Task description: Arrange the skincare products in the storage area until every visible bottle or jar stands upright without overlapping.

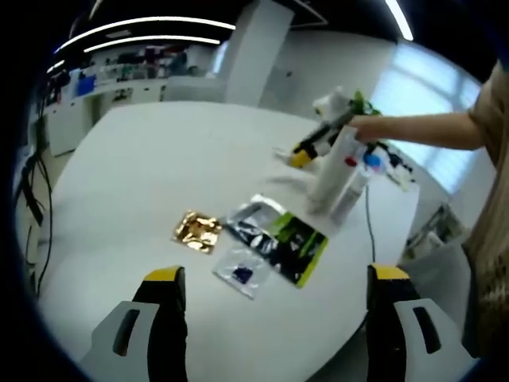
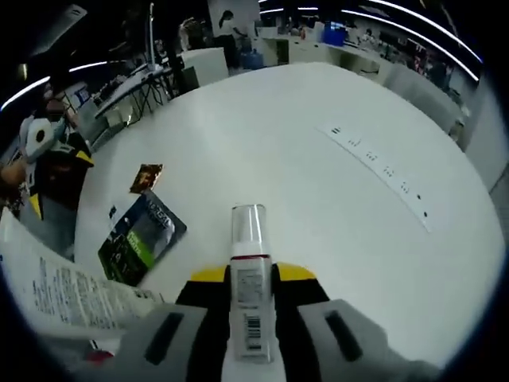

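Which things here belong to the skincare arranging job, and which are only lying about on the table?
Belong to the job:
- pump bottle, held between the right gripper jaws
- white tube, upright on the table

Lying about:
- gold sachet
- green and black pouch
- silver pouch
- clear bag
- cable

A large round white table (image 1: 151, 171) occupies the middle of an open workroom; its top carries a row of small dark marks (image 2: 380, 165) in the right gripper view. Long strip lights (image 1: 151, 30) run across the dark ceiling. A white pillar (image 1: 256, 49) rises behind the table, with cluttered benches (image 1: 119, 79) along the far wall. A bright window (image 1: 413, 95) lies to one side. More desks (image 2: 334, 44) stand beyond.
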The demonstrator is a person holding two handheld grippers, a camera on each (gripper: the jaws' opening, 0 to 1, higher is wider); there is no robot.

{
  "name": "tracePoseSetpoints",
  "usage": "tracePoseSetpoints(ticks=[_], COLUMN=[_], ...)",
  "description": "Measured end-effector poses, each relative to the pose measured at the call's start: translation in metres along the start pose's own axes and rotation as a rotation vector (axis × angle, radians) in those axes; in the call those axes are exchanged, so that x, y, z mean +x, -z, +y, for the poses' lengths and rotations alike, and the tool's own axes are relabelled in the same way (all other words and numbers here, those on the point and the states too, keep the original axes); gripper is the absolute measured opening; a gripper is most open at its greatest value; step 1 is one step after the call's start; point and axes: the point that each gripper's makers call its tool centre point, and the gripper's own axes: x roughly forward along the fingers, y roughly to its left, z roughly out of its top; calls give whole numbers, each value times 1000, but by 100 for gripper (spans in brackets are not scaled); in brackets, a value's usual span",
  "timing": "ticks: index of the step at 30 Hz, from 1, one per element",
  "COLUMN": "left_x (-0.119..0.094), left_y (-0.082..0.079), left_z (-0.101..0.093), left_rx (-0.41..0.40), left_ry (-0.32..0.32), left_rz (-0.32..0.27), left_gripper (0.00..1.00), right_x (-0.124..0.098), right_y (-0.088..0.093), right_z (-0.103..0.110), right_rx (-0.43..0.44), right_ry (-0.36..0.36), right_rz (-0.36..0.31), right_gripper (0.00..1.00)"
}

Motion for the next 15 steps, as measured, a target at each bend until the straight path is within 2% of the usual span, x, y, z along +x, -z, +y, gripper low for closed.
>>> tracePoseSetpoints(ticks=[4, 6, 15], left_x=[-2, -3, -5], left_y=[-3, -4, -16], left_z=[-3, -6, -19], left_rx=[6, 13, 43], left_ry=[3, 6, 27], left_rz=[-8, -11, -30], left_gripper=[92, 91, 91], right_x=[-14, -24, -65], right_y=[-14, -23, -51], right_z=[-4, -4, 1], right_rx=[49, 94, 230], right_ry=[14, 19, -5], right_rz=[-71, -127, -331], right_gripper=[20, 20, 20])
